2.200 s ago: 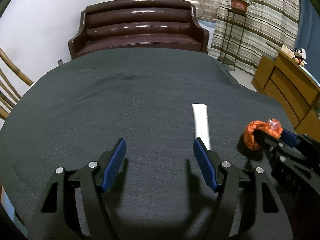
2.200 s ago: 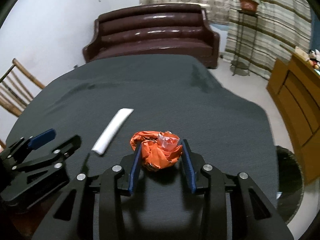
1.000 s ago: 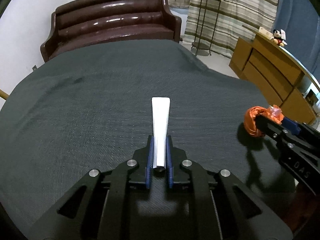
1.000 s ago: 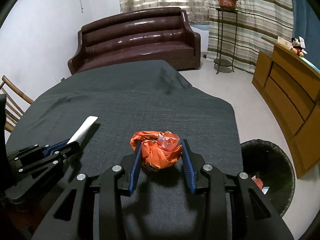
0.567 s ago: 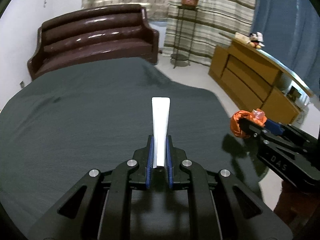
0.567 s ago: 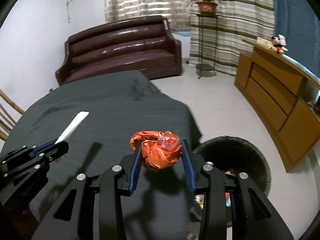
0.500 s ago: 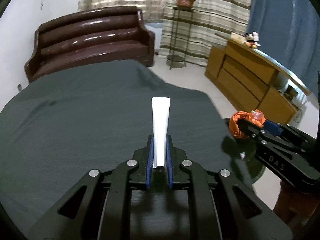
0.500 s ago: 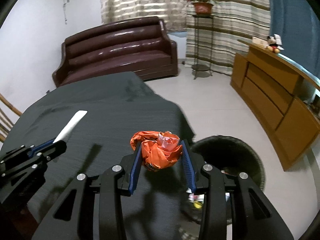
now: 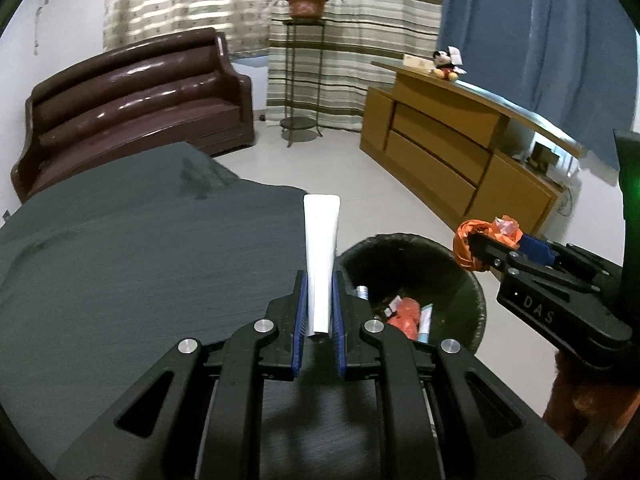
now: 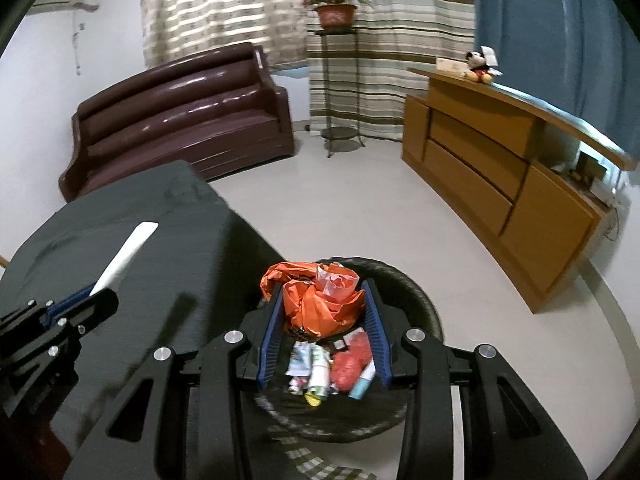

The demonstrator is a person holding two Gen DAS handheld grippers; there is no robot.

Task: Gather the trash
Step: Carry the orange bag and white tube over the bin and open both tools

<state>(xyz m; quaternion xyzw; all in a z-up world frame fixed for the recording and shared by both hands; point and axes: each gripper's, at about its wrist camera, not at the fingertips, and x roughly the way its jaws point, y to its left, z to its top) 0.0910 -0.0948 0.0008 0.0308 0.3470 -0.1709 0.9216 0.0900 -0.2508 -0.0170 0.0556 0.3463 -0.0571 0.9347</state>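
Two tools carry trash: the left tool [image 9: 319, 312] pinches a flat, smooth white plastic tube [image 9: 321, 256] above the dark cloth-covered counter [image 9: 140, 248]; the right tool [image 10: 323, 320] clamps a crumpled orange plastic wrapper [image 10: 316, 300] over the round black litter-filled bin [image 10: 416, 292]. A wooden sideboard [image 10: 500, 184] stands beyond.

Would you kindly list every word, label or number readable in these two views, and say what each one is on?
"DAS": on the black body of the right gripper, seen from the left wrist.
Print on the packets in the trash bin: too small to read.
White tube and orange bag: no readable text.
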